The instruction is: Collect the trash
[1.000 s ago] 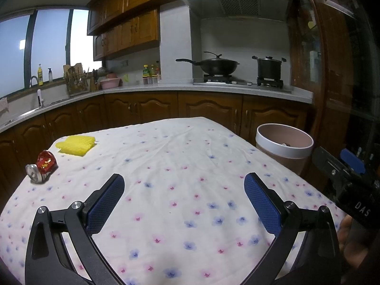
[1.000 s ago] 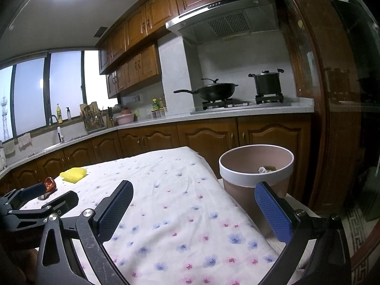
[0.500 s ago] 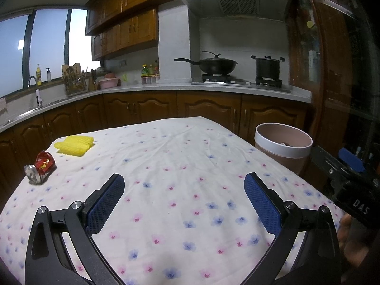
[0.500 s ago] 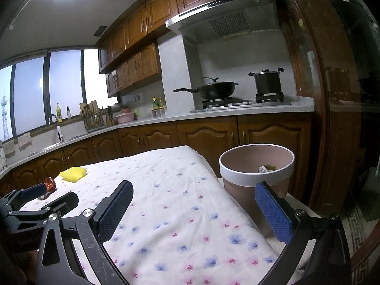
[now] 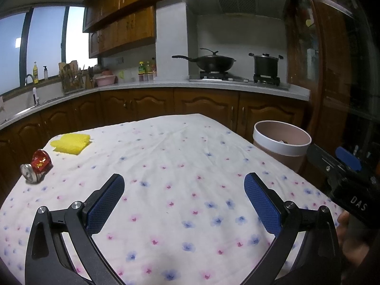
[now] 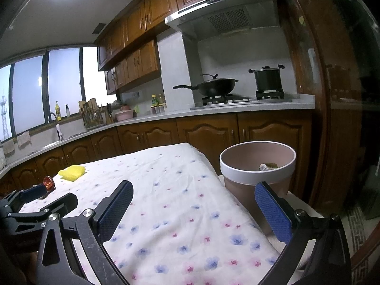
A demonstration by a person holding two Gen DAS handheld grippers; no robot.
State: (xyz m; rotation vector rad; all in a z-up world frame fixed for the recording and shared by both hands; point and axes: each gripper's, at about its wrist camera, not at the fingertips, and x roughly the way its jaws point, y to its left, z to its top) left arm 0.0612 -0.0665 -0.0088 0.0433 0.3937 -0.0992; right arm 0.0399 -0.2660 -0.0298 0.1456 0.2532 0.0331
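Left wrist view: both tongs gape over tablecloth.

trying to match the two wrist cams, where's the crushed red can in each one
Left wrist view: the crushed red can lies on its side at the left edge of the tablecloth, near the yellow sponge.
Right wrist view: the can is small at far left, partly hidden behind the left hand-held gripper.
Shared landmark: the pink trash bin beside the table's right edge.

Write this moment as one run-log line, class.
left gripper: open, empty | right gripper: open, empty | crushed red can: on tablecloth | yellow sponge: beside can | bin: holds scraps
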